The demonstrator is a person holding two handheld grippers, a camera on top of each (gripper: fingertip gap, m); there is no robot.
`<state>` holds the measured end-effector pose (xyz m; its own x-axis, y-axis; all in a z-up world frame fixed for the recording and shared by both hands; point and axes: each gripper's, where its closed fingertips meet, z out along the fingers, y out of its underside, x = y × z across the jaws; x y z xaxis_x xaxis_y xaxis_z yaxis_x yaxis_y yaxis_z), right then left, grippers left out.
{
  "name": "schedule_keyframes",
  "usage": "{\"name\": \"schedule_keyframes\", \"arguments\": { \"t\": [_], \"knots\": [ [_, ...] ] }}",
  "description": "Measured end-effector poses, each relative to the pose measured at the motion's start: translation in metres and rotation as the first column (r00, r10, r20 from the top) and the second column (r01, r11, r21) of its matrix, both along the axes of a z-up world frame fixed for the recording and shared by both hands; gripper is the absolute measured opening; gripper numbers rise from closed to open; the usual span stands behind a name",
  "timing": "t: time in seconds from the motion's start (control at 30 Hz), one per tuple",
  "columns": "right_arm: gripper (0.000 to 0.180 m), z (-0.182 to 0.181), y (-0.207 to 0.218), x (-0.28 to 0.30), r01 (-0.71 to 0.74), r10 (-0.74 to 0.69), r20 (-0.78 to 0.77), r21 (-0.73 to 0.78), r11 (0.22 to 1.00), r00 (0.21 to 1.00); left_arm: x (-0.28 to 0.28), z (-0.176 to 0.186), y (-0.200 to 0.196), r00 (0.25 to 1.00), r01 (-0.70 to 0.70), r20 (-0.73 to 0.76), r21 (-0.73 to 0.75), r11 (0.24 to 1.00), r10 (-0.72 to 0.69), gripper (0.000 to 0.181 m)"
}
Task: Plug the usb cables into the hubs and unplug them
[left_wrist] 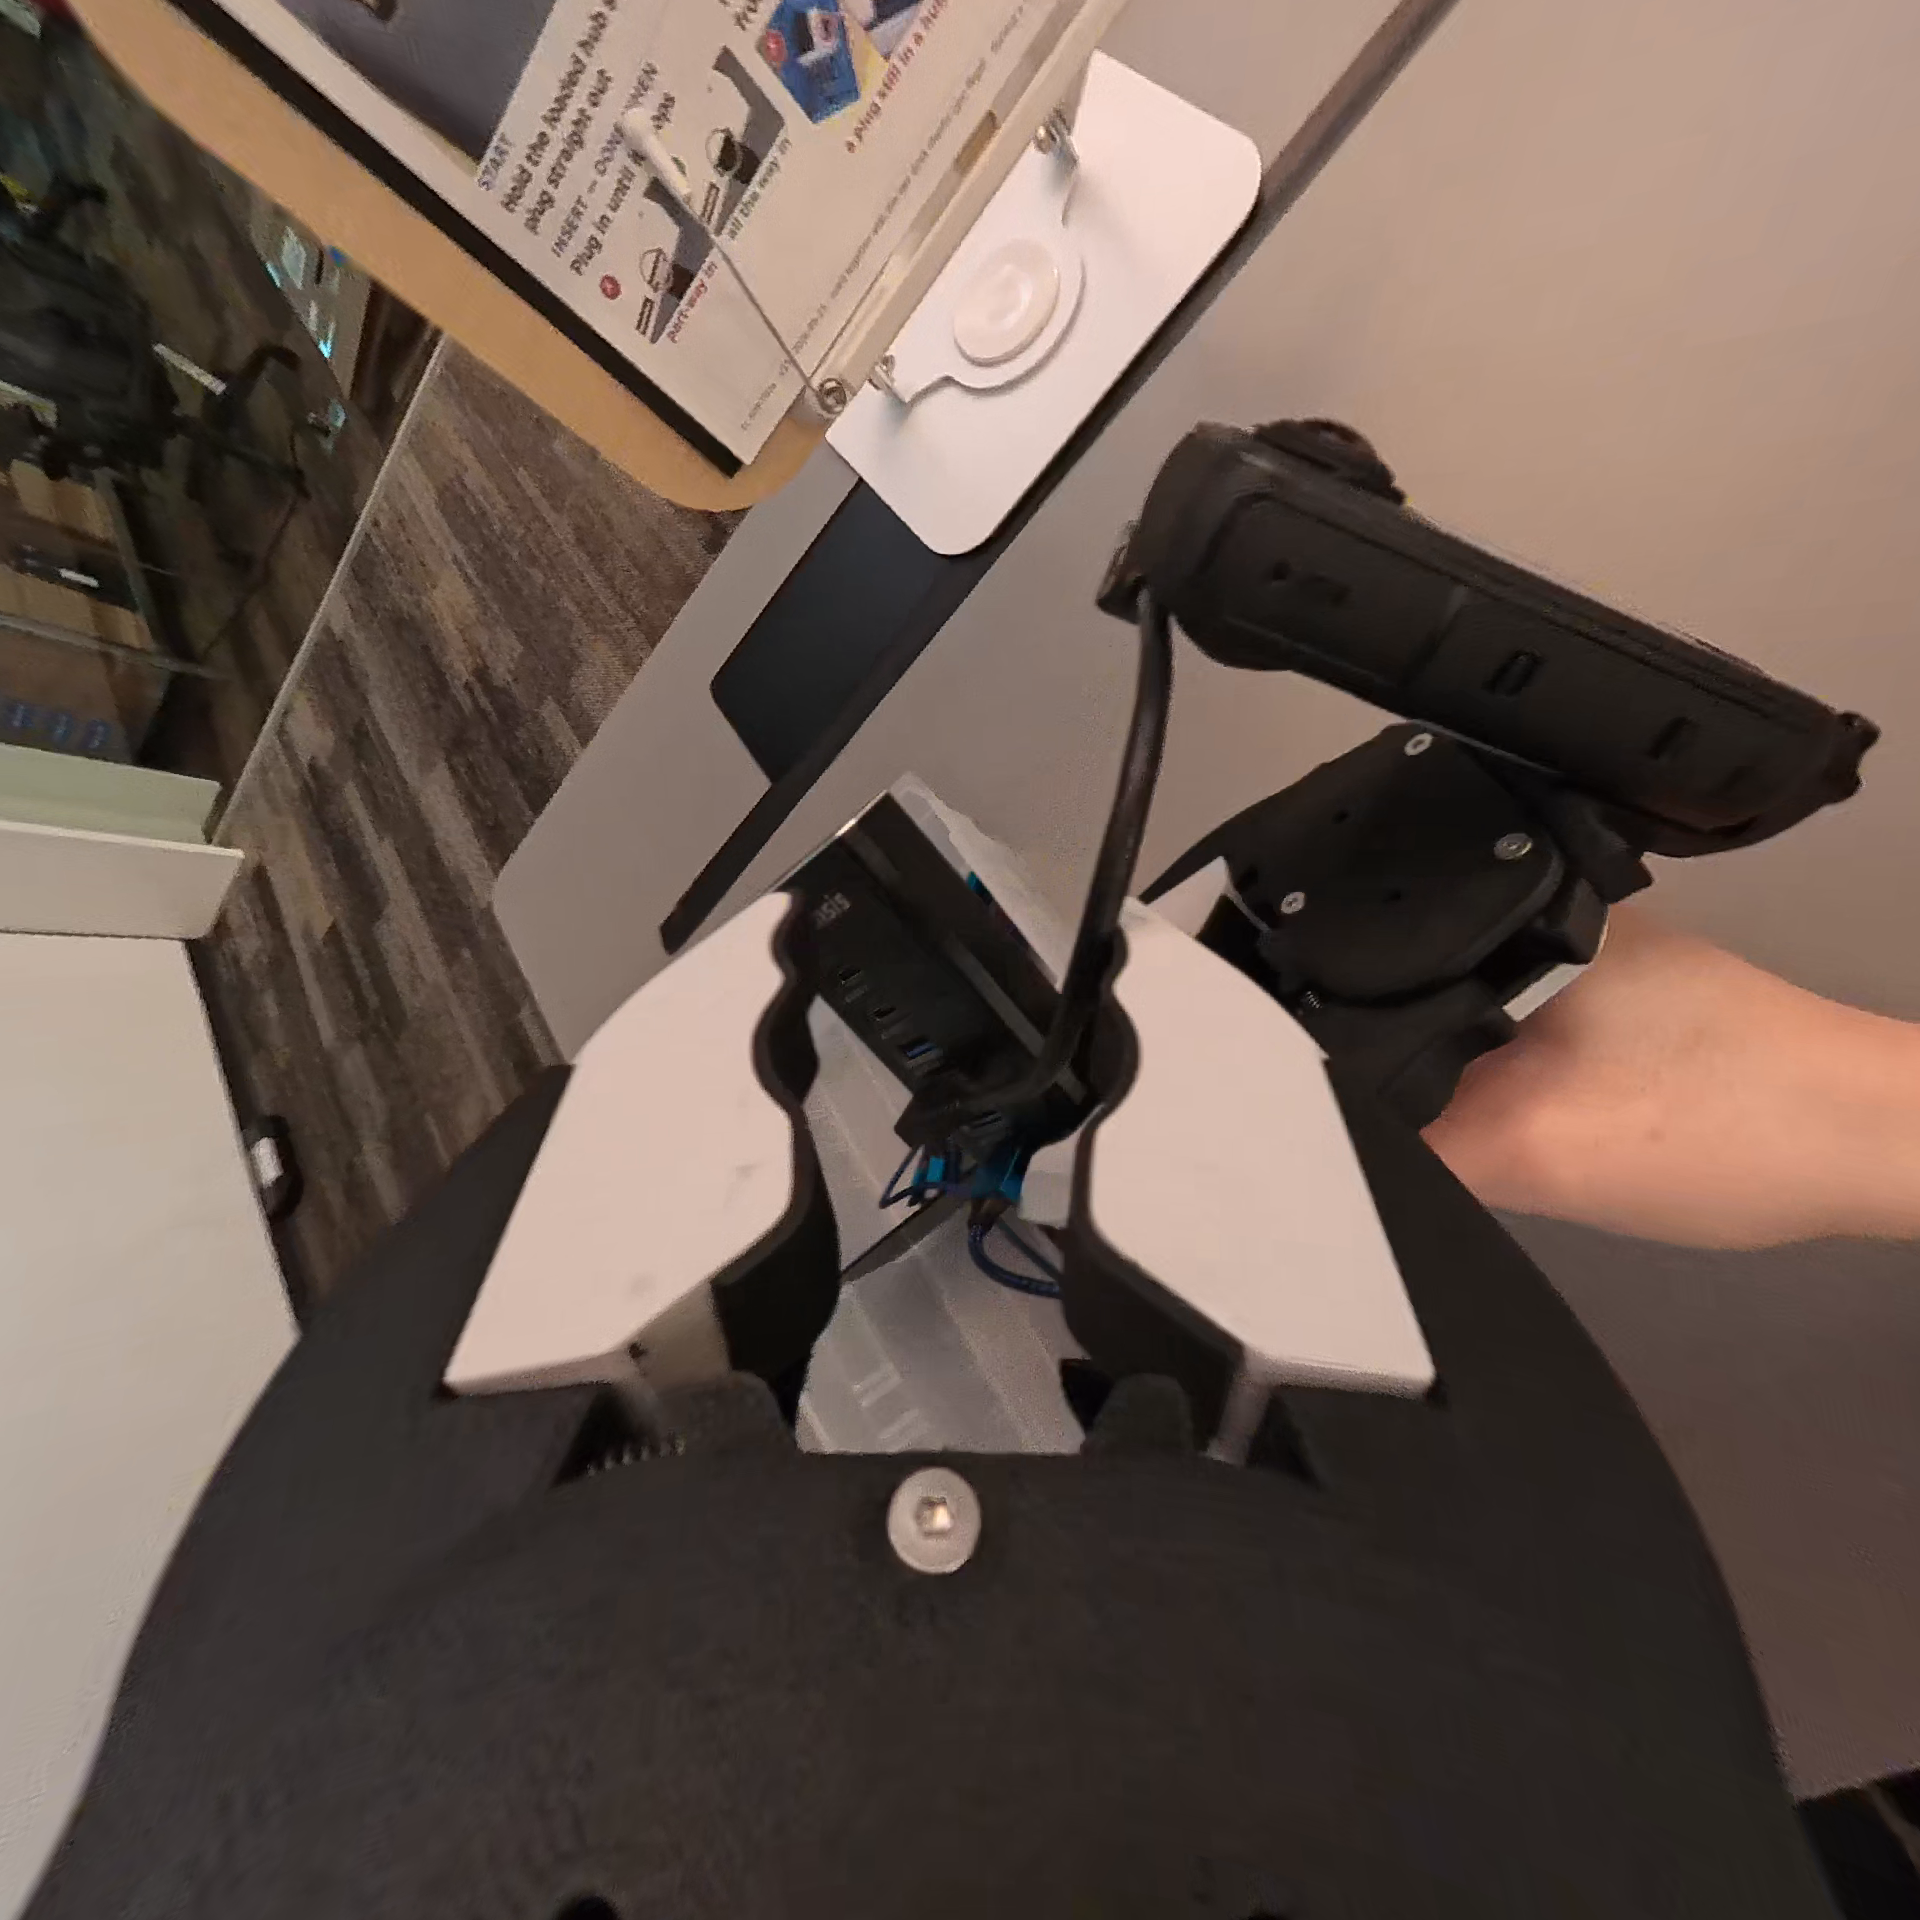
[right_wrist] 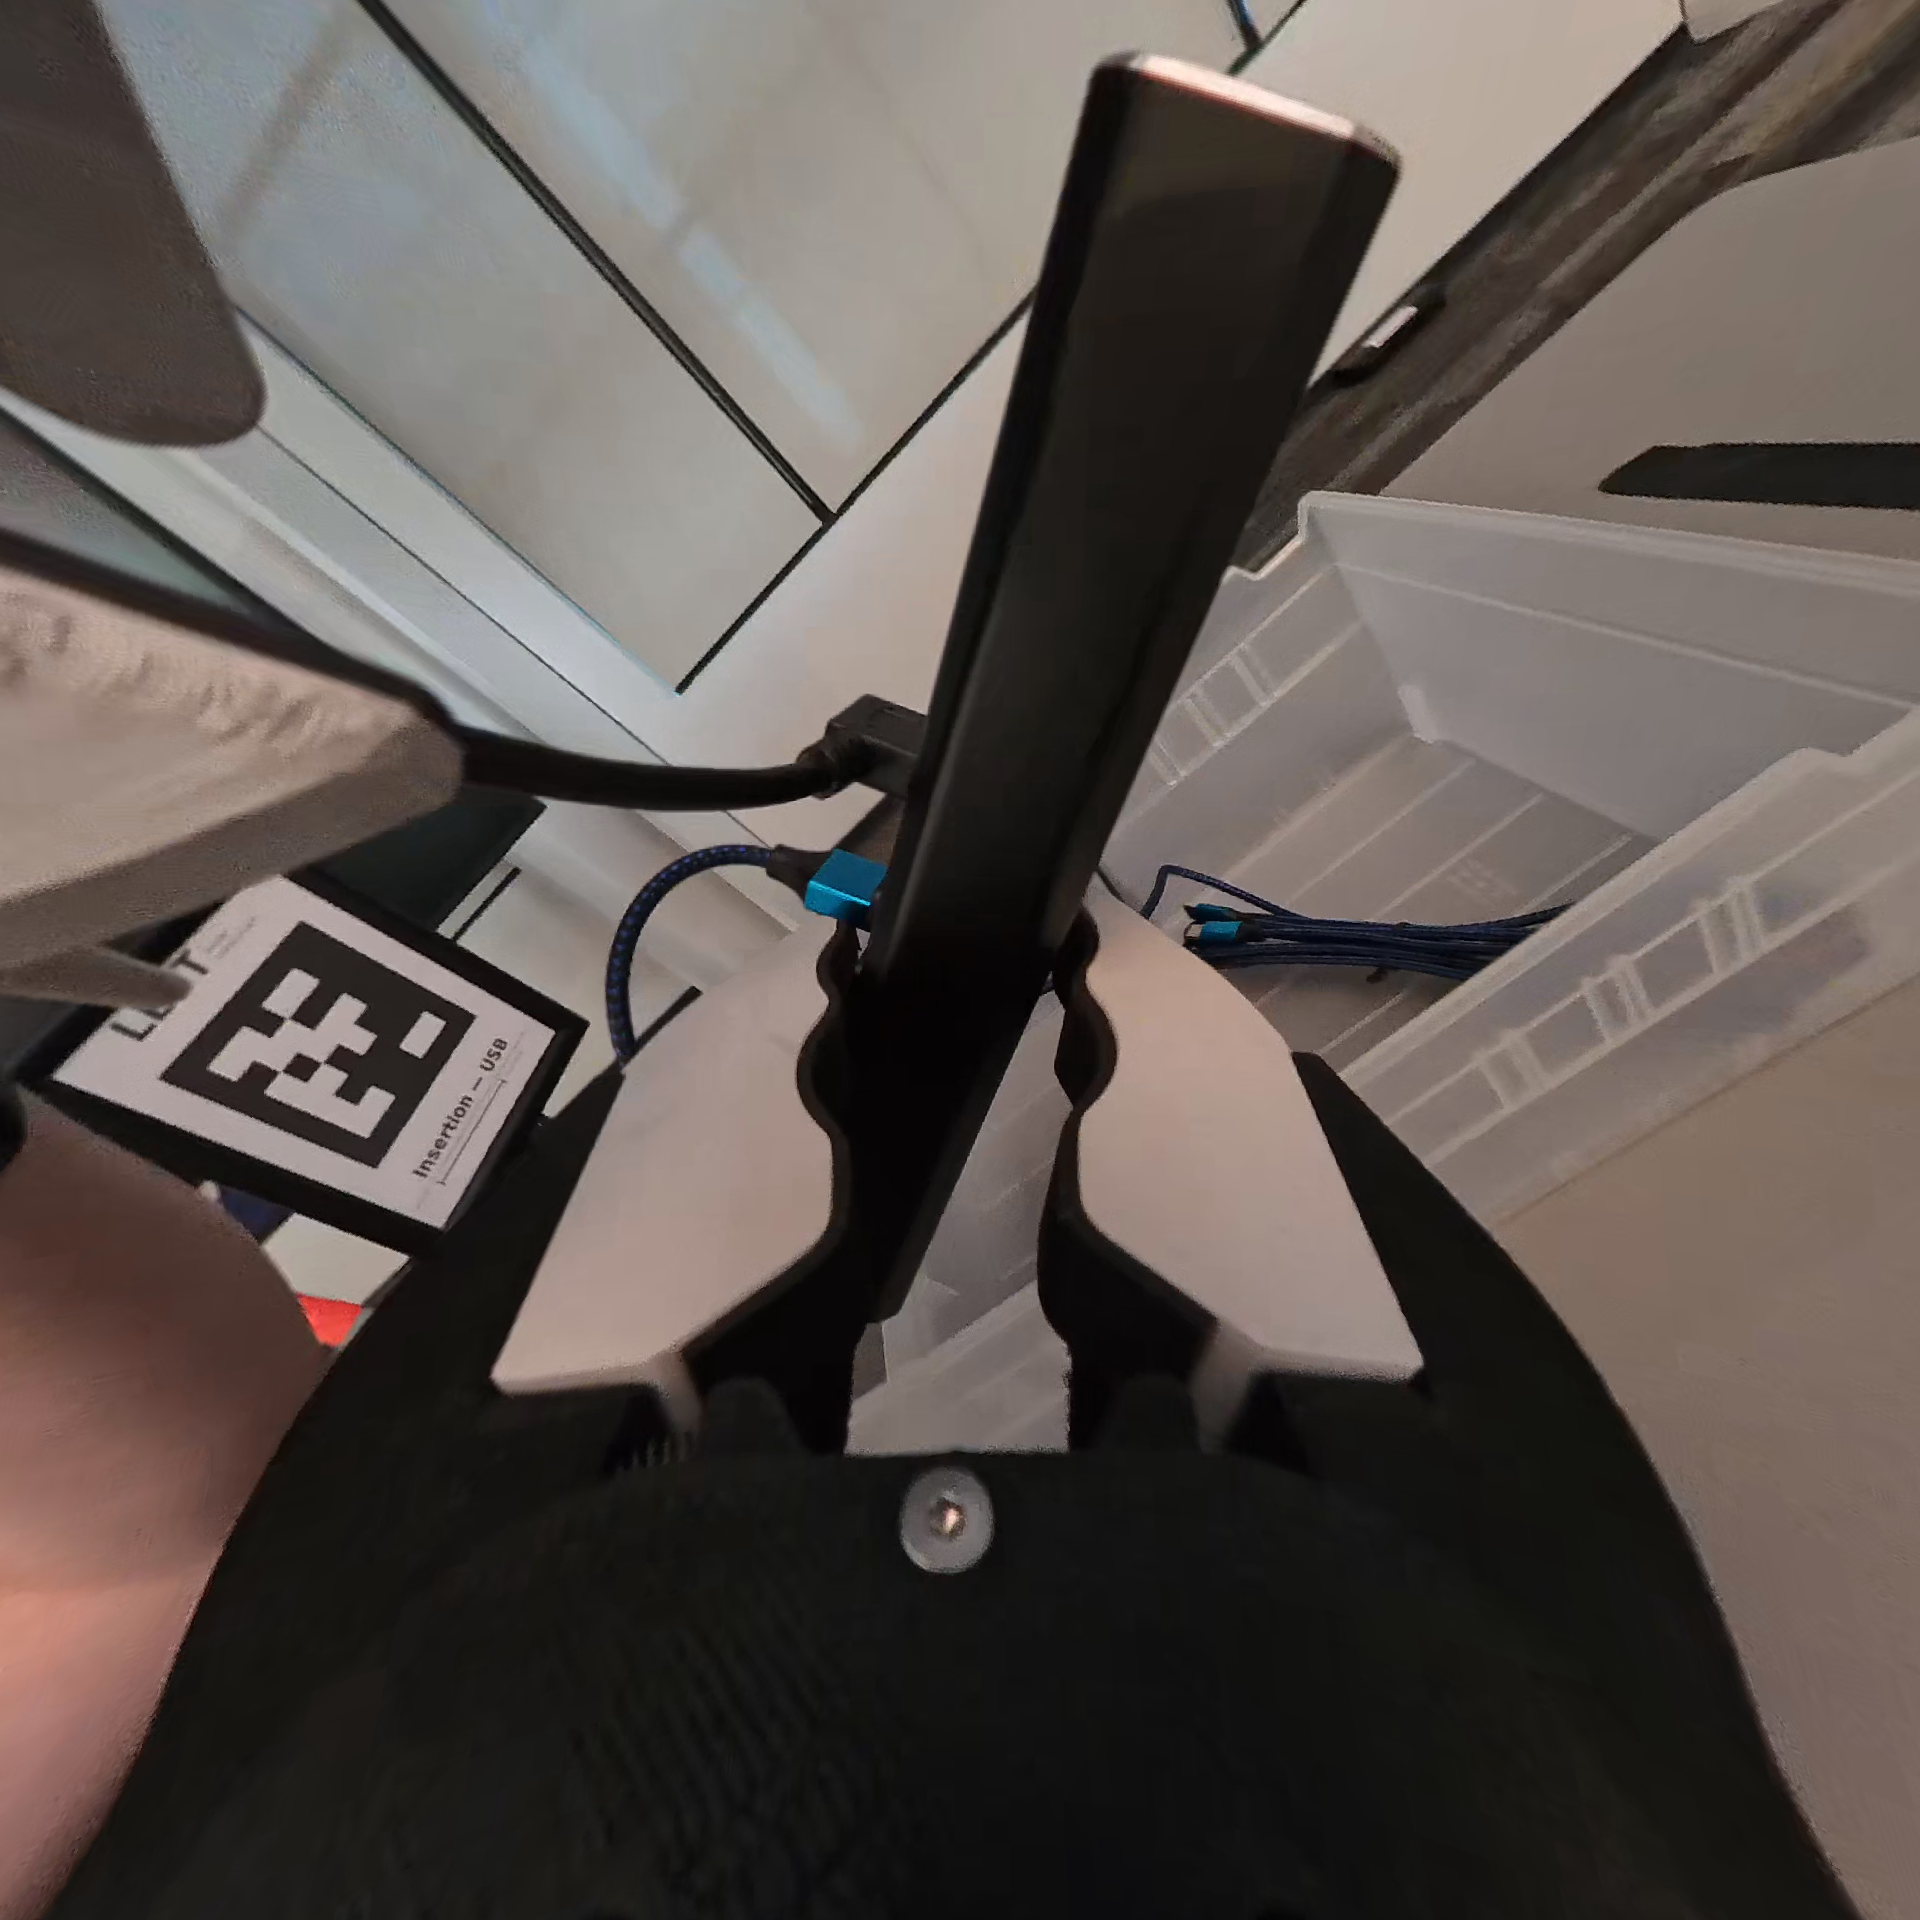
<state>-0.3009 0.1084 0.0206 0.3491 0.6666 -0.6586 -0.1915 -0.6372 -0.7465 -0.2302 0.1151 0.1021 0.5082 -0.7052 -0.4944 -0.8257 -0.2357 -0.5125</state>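
A black USB hub stands upright in my right gripper, which is shut on its lower end. A black plug and a blue plug with a blue braided cable sit in the hub's left side. In the left wrist view the hub shows between the fingers of my left gripper, which is open. The black plug and the blue plug lie just beyond them. The black cable runs past the right finger. One left finger shows blurred.
A clear plastic bin holds a bundle of blue cables. A marker card lies lower left. An instruction sheet on a white-based stand stands behind. A hand holds the right gripper's body. One gripper's finger ends stand about 11 cm off the other's.
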Motion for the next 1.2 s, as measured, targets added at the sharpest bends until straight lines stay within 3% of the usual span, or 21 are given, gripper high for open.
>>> {"name": "schedule_keyframes", "arguments": {
  "t": [0.1,0.2,0.33,0.43,0.5,0.53,0.6,0.73,0.8,0.9,1.0,1.1,1.2],
  "knots": [
    [0.041,-0.001,-0.003,0.007,-0.005,0.004,0.046,0.04,0.999,0.999,-0.002,0.001,-0.013,0.99,0.031,0.138,-0.08,0.996,-0.02,0.063],
    [0.039,0.003,-0.002,0.014,-0.009,0.009,-0.004,0.014,1.0,1.0,-0.011,-0.004,-0.032,0.96,0.097,0.277,-0.205,0.974,-0.037,0.073],
    [0.034,0.007,0.001,0.025,-0.043,0.044,-0.061,0.005,0.999,0.997,-0.04,0.003,-0.038,0.864,0.183,0.503,-0.248,0.951,-0.036,0.072],
    [0.038,0.014,-0.014,0.025,-0.16,0.168,-0.052,0.123,0.979,0.984,-0.062,0.008,-0.009,0.712,0.175,0.702,-0.207,0.962,0.021,0.068],
    [0.032,0.017,-0.031,0.022,-0.25,0.258,0.0,0.241,0.938,0.966,-0.053,0.001,-0.006,0.584,0.318,0.811,-0.277,0.907,0.043,0.075],
    [0.038,0.018,-0.04,0.021,-0.299,0.305,0.025,0.286,0.91,0.952,-0.045,-0.003,-0.009,0.532,0.4,0.845,-0.306,0.864,0.053,0.076],
    [0.038,0.016,-0.054,0.019,-0.378,0.378,0.063,0.307,0.873,0.924,-0.028,-0.007,-0.018,0.458,0.533,0.888,-0.302,0.791,0.03,0.077],
    [0.038,0.009,-0.069,0.023,-0.479,0.472,0.101,0.312,0.821,0.876,-0.005,-0.023,-0.031,0.49,0.624,0.865,-0.258,0.738,-0.112,0.068],
    [0.038,0.01,-0.073,0.028,-0.507,0.512,0.074,0.315,0.802,0.856,0.005,-0.023,-0.039,0.462,0.685,0.873,-0.239,0.689,-0.156,0.037],
    [0.038,0.018,-0.071,0.037,-0.491,0.525,-0.01,0.341,0.802,0.851,0.018,-0.014,-0.037,0.43,0.706,0.893,-0.24,0.666,-0.134,0.03],
    [0.031,0.033,-0.053,0.051,-0.339,0.414,-0.129,0.387,0.858,0.901,0.024,0.014,-0.029,0.415,0.654,0.887,-0.137,0.744,-0.202,0.027],
    [0.026,0.045,-0.039,0.083,-0.236,0.359,-0.319,0.365,0.9,0.877,0.017,0.052,-0.024,0.427,0.583,0.866,-0.045,0.811,-0.258,0.027],
    [0.027,0.035,-0.031,0.109,-0.143,0.281,-0.353,0.369,0.918,0.892,0.005,0.091,-0.019,0.465,0.512,0.842,-0.003,0.859,-0.274,0.027]
  ]
}}
